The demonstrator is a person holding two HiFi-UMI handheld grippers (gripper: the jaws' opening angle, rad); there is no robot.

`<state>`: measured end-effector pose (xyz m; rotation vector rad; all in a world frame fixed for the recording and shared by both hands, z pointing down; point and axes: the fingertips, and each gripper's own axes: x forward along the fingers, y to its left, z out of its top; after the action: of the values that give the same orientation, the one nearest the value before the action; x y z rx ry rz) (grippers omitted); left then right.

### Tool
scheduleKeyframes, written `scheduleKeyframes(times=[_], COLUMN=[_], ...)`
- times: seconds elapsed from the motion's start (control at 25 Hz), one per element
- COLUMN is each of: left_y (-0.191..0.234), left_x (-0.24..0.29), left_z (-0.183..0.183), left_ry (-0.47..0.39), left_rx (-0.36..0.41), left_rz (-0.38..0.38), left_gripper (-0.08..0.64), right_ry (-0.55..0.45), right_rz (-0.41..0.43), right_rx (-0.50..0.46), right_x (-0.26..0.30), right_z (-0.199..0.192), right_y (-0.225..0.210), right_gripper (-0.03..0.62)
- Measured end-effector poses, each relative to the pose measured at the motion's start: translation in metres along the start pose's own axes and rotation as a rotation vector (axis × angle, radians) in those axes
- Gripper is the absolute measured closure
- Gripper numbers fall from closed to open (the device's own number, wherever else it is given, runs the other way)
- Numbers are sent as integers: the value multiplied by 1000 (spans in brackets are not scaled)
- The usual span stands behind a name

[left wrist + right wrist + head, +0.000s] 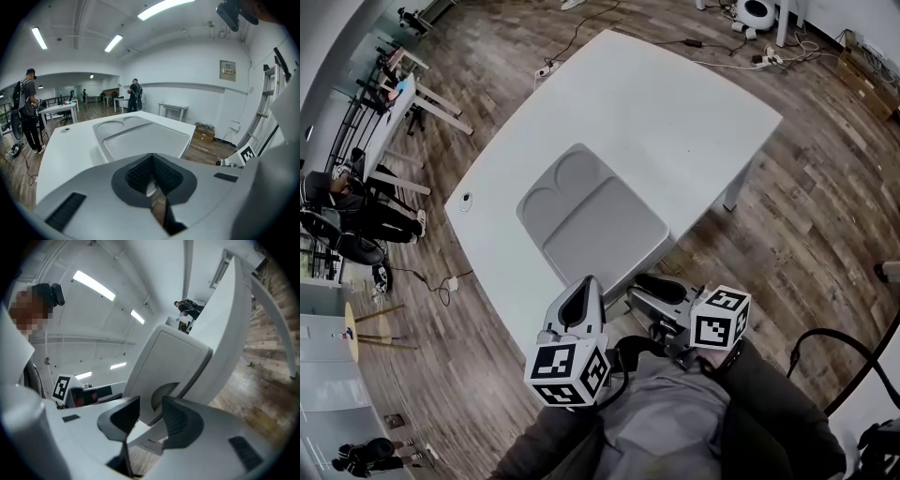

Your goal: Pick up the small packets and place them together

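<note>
Packets: none on show in any view, so as far as I can judge the task hasn't started; nothing is picked up, nothing is grouped. Sweeping the white table (675,112) from the left: a small round item (466,202) sits near the left edge, too small to identify, though it doesn't look like a packet. In the middle lies a grey tray (609,230) with two round wells and one big flat section, all bare. The right half of the table carries nothing. Wherever the packets are, they're outside these views, so finding them looks like the first job.

Now the hands. The left gripper (581,298) is held close to the person's body at the near edge of the table, marker cube (567,373) towards the camera, nose aimed up the table at the tray and dipped a little. In its own view the left gripper (151,164) has its jaws pressed together with nothing between them.

Over to the right gripper (654,295), just beside its partner and also short of the table edge. It's rolled over on its side, so the tray stands tilted in its view. There the right gripper (151,412) has its jaws standing partly apart, with an empty gap and no contact with anything.
</note>
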<state>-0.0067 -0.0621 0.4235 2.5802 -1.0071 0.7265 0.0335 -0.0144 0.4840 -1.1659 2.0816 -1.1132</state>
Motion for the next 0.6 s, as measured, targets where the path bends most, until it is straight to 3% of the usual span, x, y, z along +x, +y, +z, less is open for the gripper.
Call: scheduleKeyframes(times=[0.36, 0.6], left_y=[1, 2], left_x=[0, -2], left_z=[-1, 1], left_ry=[3, -11], left_rx=[1, 13], left_rz=[-2, 0], left_gripper=[565, 565], right_ry=[-57, -163], right_rz=[84, 124], right_rx=[75, 138], right_x=[-1, -8], right_z=[0, 16], right_y=[-4, -7], right_gripper=[456, 456])
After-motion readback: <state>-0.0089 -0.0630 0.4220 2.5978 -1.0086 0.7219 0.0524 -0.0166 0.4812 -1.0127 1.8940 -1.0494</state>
